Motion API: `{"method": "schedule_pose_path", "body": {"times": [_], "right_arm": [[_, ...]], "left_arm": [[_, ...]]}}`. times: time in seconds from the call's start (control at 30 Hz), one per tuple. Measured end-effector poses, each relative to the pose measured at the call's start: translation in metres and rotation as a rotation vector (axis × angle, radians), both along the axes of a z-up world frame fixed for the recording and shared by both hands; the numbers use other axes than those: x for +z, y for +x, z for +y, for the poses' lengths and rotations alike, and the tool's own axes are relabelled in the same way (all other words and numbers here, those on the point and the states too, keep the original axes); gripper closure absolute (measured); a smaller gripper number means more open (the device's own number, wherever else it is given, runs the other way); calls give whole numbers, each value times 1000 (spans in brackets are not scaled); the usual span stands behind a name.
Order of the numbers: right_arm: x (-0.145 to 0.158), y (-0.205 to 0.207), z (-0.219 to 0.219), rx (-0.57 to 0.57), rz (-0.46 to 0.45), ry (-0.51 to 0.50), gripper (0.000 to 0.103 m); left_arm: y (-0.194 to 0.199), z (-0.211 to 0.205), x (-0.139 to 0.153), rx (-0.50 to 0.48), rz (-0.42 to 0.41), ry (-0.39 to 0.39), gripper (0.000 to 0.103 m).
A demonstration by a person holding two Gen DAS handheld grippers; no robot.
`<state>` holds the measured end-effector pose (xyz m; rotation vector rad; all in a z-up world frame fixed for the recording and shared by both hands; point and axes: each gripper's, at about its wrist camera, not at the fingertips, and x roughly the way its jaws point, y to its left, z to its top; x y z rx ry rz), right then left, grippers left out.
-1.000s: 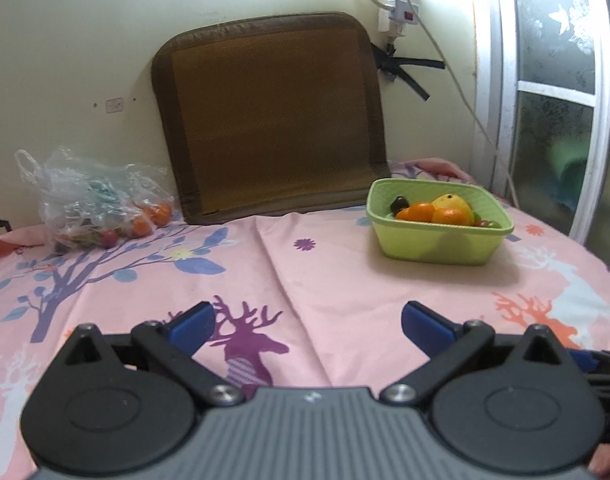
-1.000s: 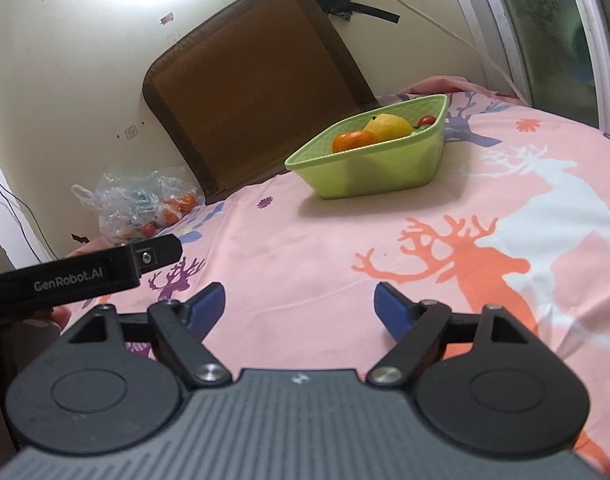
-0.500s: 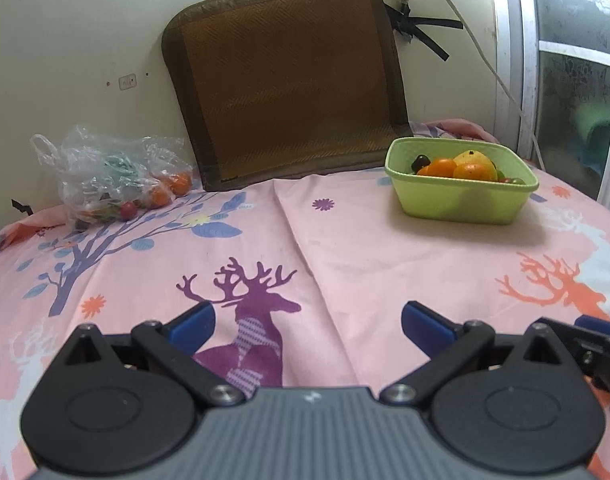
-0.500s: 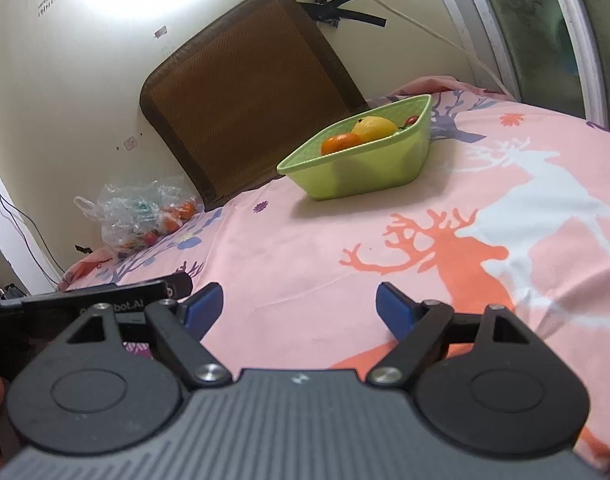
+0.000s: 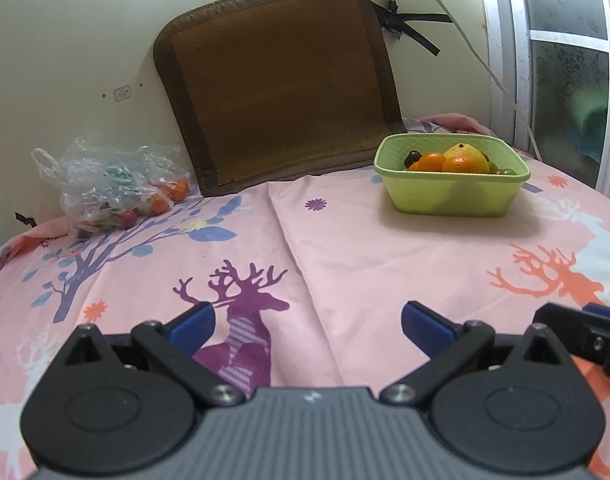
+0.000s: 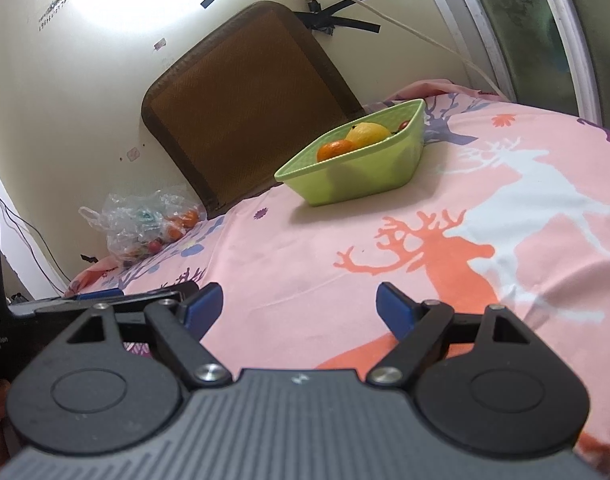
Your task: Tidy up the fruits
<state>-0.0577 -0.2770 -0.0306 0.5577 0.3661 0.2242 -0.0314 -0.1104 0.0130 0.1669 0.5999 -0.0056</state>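
Observation:
A light green basket sits on the pink deer-print cloth at the back right, holding oranges, a yellow fruit and small dark and red fruits. A clear plastic bag with more oranges and small red fruits lies at the back left by the wall. My left gripper is open and empty, low over the purple deer. My right gripper is open and empty too, over the orange deer. Both are well short of the basket.
A brown woven cushion leans on the wall behind the cloth. A white cable hangs from a power strip toward a window frame on the right. Bare cloth lies between grippers and basket.
Both grippers have drawn back and the left view has dropped its aim, so the basket and bag look farther off. The jaws stay open. The fruits have not moved.

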Motion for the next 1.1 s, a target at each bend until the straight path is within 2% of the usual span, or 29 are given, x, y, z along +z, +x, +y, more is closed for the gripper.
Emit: {"method": "schedule_pose_path", "body": {"times": [0.27,0.53,1.1], "right_arm": [[-1,-6,-2,-18,-11,1,17],[-3,-6,-4,-38,-8,-4,17],[-6,-6,-6,-82,6,3,14]], "left_arm": [[-2,-5,-4,-7,16,-8,0],[-1,-6,-11,-40,78,-74,0],[0,-8,-14,-47,101,-79,0]]}}
